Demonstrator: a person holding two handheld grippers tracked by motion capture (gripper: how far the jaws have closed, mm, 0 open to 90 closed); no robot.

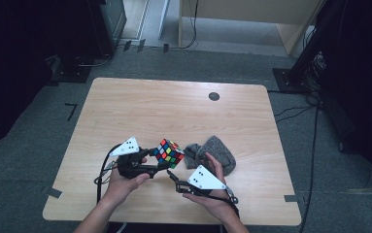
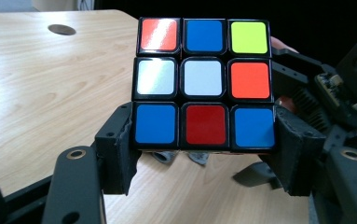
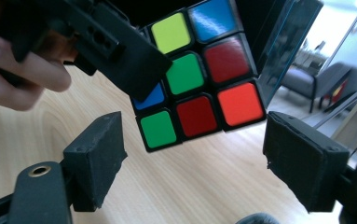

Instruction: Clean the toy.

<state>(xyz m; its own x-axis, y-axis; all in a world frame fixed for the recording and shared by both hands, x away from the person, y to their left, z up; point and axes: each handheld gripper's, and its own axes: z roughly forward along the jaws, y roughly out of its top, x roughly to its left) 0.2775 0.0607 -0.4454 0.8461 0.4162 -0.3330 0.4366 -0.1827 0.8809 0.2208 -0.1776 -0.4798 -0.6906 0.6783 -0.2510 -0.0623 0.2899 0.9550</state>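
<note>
A scrambled Rubik's cube (image 1: 169, 152) is held just above the wooden table (image 1: 174, 107), near its front middle. My left gripper (image 1: 162, 164) is shut on the cube; in the left gripper view its pads (image 2: 115, 149) clamp the bottom row of the cube (image 2: 204, 79) from both sides. My right gripper (image 1: 173, 175) points at the cube from the right, just below it. In the right gripper view its jaws (image 3: 199, 156) stand wide open and the cube (image 3: 204, 84) hangs a little beyond them, untouched. The left gripper's black jaw (image 3: 115, 51) covers part of that face.
A grey knitted cloth (image 1: 217, 151) lies on the table right behind the right hand. A small black round disc (image 1: 214, 96) sits near the far edge. Dark equipment and cables surround the table on the floor.
</note>
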